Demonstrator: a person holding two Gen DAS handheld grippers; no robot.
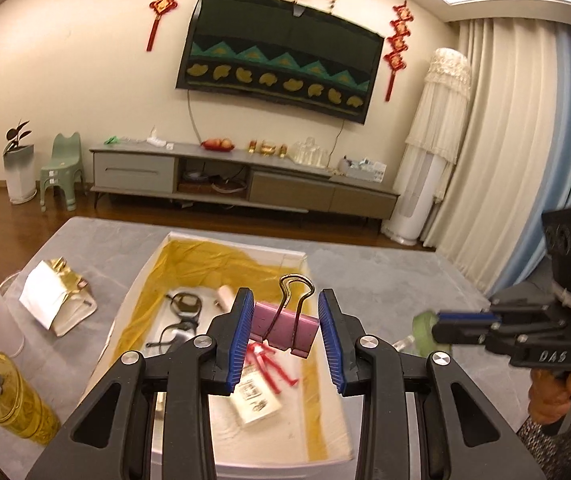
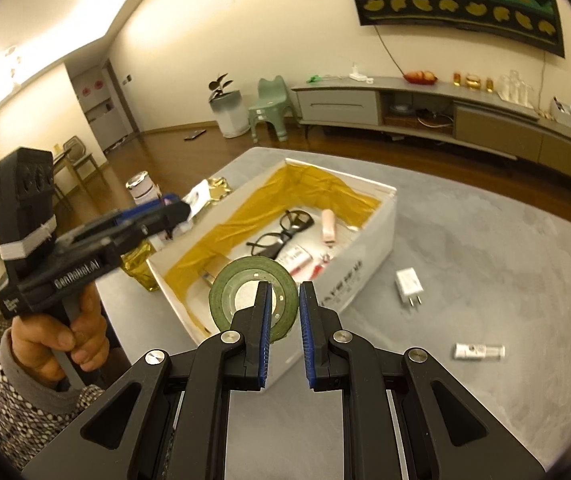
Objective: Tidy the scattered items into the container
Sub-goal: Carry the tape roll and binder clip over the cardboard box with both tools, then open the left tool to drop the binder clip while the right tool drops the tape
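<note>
Left wrist view: a pink binder clip [image 1: 285, 326] sits between the pads of the left hand-held gripper [image 1: 285, 334], touching only the left pad, with a gap on the right, over the white box [image 1: 189, 248]. The pads stand apart. Part of the box is hidden behind them. Inside lie glasses [image 2: 285, 228], a small tube [image 2: 328, 226] and a blurry card [image 1: 255, 396]. The right hand-held gripper [image 2: 285, 306] is clamped on one side of a green tape roll [image 2: 225, 296] at the box's near edge. A white plug [image 2: 409, 286] and a blurry white stick [image 2: 479, 351] lie on the grey surface [image 2: 485, 248].
</note>
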